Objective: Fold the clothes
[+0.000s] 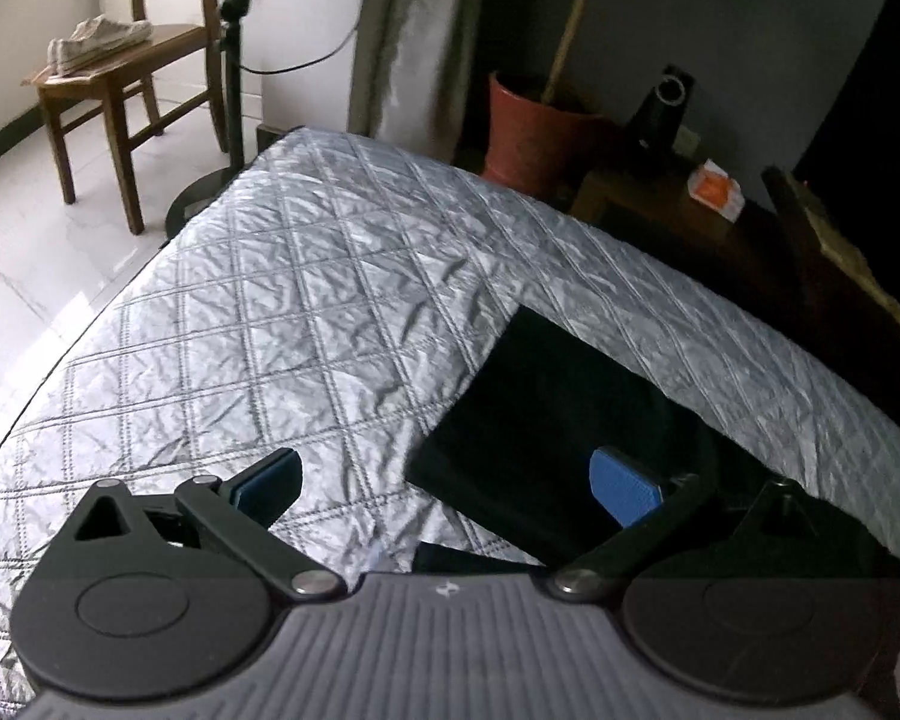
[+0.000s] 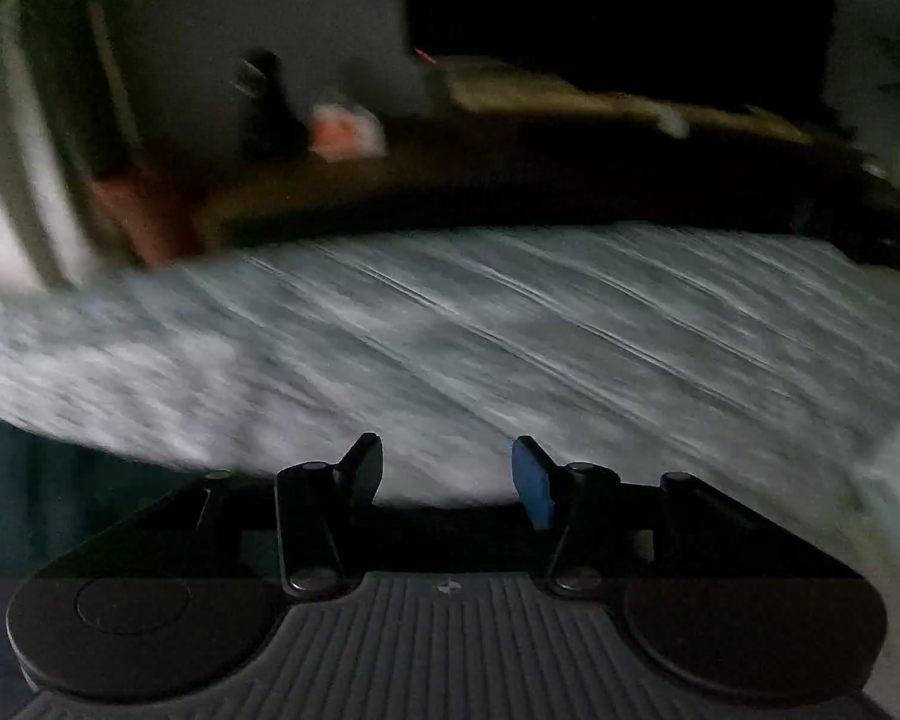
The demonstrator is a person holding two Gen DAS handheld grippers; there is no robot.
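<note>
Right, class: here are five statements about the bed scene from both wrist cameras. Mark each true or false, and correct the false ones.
1. A dark folded garment lies on the quilt. True.
2. The left gripper is clamped on the garment. False: its jaws stand wide open, one pad over the quilt, the other over the garment.
3. A pair of shoes sits on the chair. True.
4. The pot beyond the bed is blue. False: it is reddish-orange.
5. The right gripper holds cloth between its jaws. False: the gap is empty, with only blurred quilt beyond it.
</note>
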